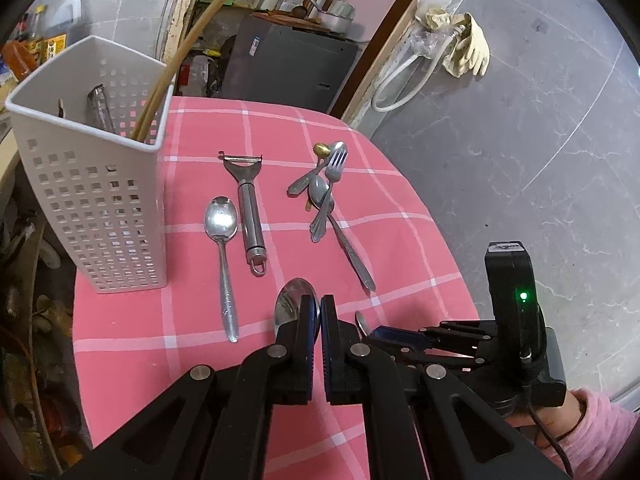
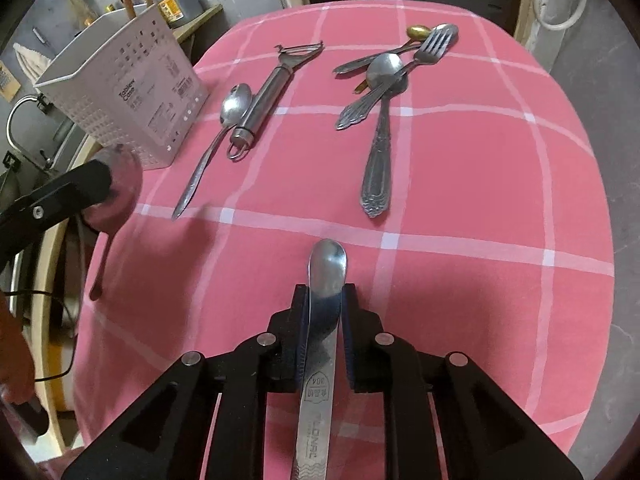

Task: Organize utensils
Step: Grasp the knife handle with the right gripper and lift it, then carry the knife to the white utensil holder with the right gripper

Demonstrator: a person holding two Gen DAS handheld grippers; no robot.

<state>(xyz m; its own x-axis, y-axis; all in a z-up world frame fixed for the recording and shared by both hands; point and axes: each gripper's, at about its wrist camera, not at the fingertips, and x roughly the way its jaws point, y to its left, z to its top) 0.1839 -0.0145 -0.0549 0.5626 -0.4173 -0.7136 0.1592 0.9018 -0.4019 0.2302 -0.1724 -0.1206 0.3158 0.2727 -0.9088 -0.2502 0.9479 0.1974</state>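
A spoon (image 2: 326,276) sits clamped in the right tool (image 2: 325,292). The left tool (image 1: 319,308) grips another spoon (image 1: 294,300). A white holder (image 1: 96,184) stands ahead-left of it.

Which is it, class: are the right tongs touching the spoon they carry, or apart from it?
Touching. The right wrist view shows the right tongs closed against both edges of the spoon, with no gap either side.

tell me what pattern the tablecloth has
The tablecloth is pink with a white windowpane check of thin crossing lines, clearest in the right wrist view.
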